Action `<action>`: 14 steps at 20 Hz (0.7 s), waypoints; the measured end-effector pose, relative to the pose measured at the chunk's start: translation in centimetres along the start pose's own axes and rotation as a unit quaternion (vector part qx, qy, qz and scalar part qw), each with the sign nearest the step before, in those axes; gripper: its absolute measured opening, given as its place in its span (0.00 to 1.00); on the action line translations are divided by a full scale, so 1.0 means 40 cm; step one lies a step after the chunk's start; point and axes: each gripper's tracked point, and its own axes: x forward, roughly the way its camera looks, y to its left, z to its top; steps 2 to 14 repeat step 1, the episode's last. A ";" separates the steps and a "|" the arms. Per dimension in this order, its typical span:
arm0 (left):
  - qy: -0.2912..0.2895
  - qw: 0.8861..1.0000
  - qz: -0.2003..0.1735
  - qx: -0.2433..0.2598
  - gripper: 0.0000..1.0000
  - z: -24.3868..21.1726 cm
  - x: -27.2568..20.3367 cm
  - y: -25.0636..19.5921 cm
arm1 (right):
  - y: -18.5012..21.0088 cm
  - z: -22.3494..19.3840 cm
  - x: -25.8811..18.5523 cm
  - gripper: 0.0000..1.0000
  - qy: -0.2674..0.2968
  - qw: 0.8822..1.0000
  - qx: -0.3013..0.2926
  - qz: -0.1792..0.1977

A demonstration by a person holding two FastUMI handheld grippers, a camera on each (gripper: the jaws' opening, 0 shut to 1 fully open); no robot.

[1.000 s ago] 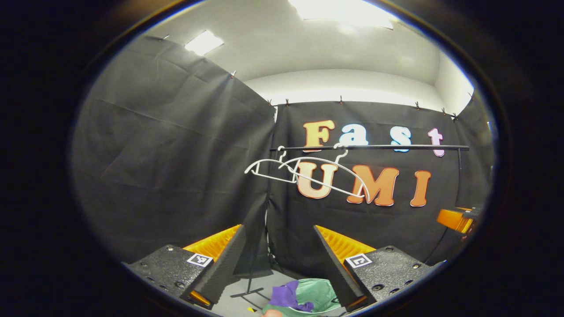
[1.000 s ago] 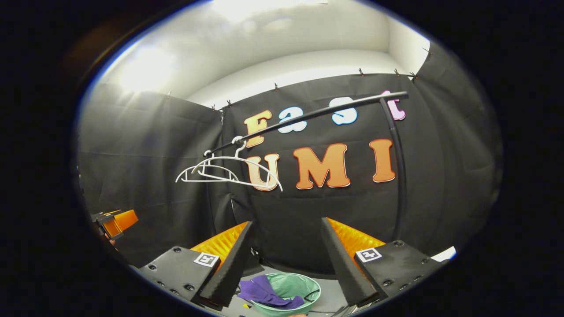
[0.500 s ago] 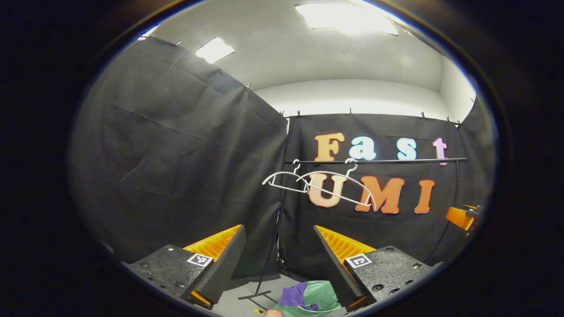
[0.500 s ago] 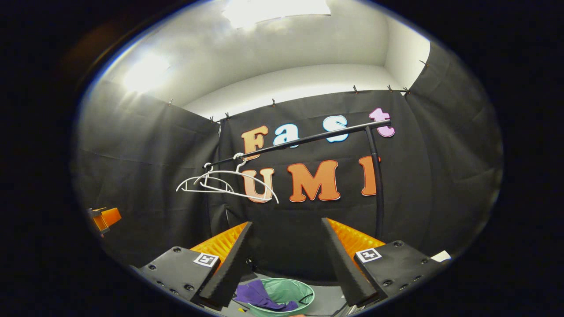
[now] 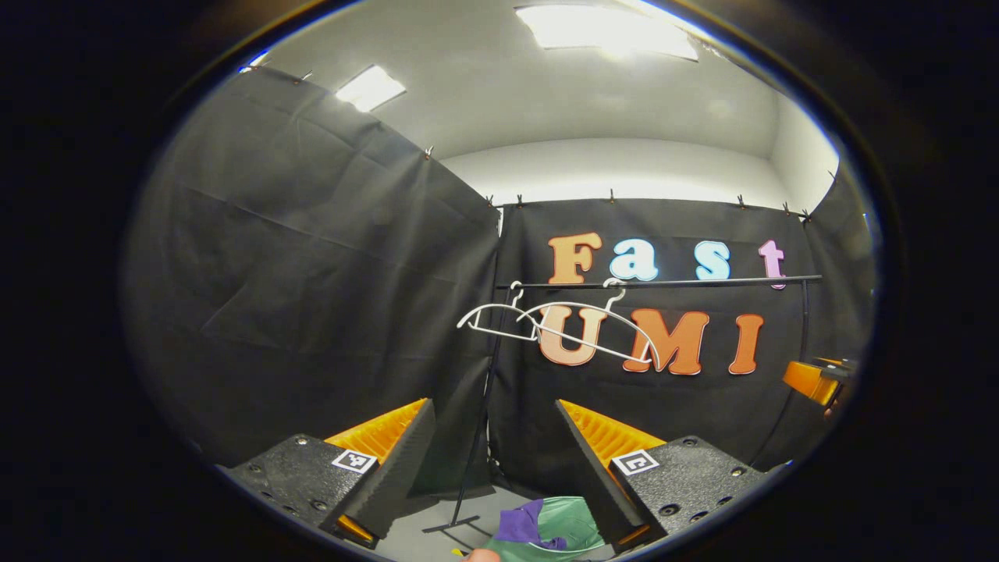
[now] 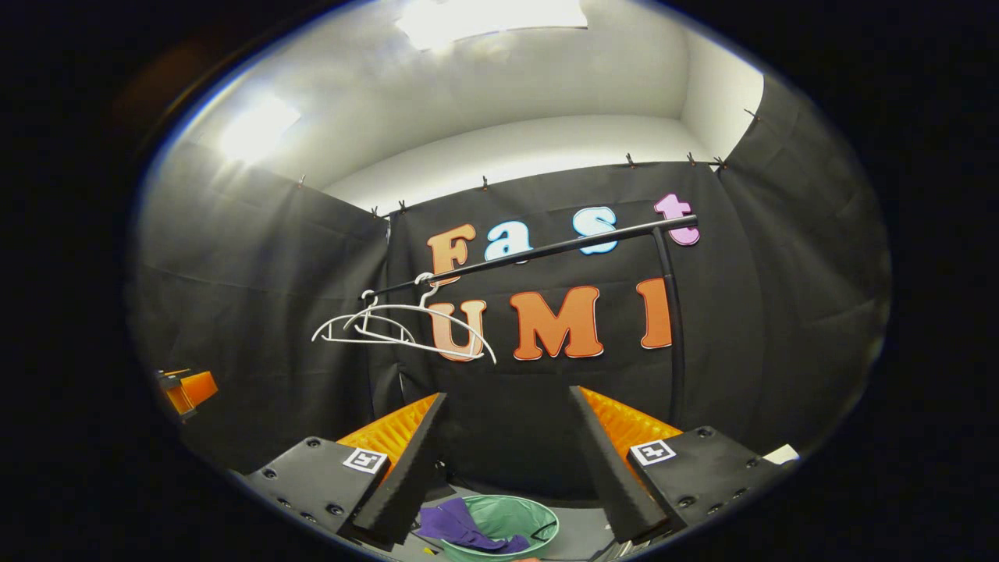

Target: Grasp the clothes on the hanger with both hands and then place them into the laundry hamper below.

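Observation:
Two bare white hangers hang from the black rail; in the right gripper view the hangers sit at the left end of the rail. A purple garment lies over the rim of the green hamper on the floor. From the right gripper view the purple garment drapes the left rim of the hamper. My left gripper is open and holds nothing. My right gripper is open too, with nothing between its fingers. Both stand well back from the rail, above the hamper.
The rail's left post runs down to a foot on the grey floor. Its right post stands by the back wall. The other gripper shows at the right edge of the left gripper view, and the other gripper at the left edge of the right gripper view.
Both views have drawn back a little from the rail over the last second. The hangers sway slightly. The garment stays in the hamper and both grippers stay open.

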 end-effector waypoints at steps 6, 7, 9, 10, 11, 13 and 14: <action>0.000 1.000 -0.002 -0.001 0.90 -0.002 0.006 -0.007 | -0.003 -0.003 -0.002 0.89 0.001 1.000 0.000 -0.001; 0.000 1.000 -0.002 -0.001 0.90 -0.002 0.006 -0.007 | -0.003 -0.003 -0.002 0.89 0.001 1.000 0.000 -0.001; 0.000 1.000 -0.002 -0.001 0.90 -0.002 0.006 -0.007 | -0.003 -0.003 -0.002 0.89 0.001 1.000 0.000 -0.001; 0.000 1.000 -0.002 -0.001 0.90 -0.002 0.006 -0.007 | -0.003 -0.003 -0.002 0.89 0.001 1.000 0.000 -0.001; 0.000 1.000 -0.002 -0.001 0.90 -0.002 0.006 -0.007 | -0.003 -0.003 -0.002 0.89 0.001 1.000 0.000 -0.001; 0.000 1.000 -0.002 -0.001 0.90 -0.002 0.006 -0.007 | -0.003 -0.003 -0.002 0.89 0.001 1.000 0.000 -0.001; 0.000 1.000 -0.002 -0.001 0.90 -0.002 0.006 -0.007 | -0.003 -0.003 -0.002 0.89 0.001 1.000 0.000 -0.001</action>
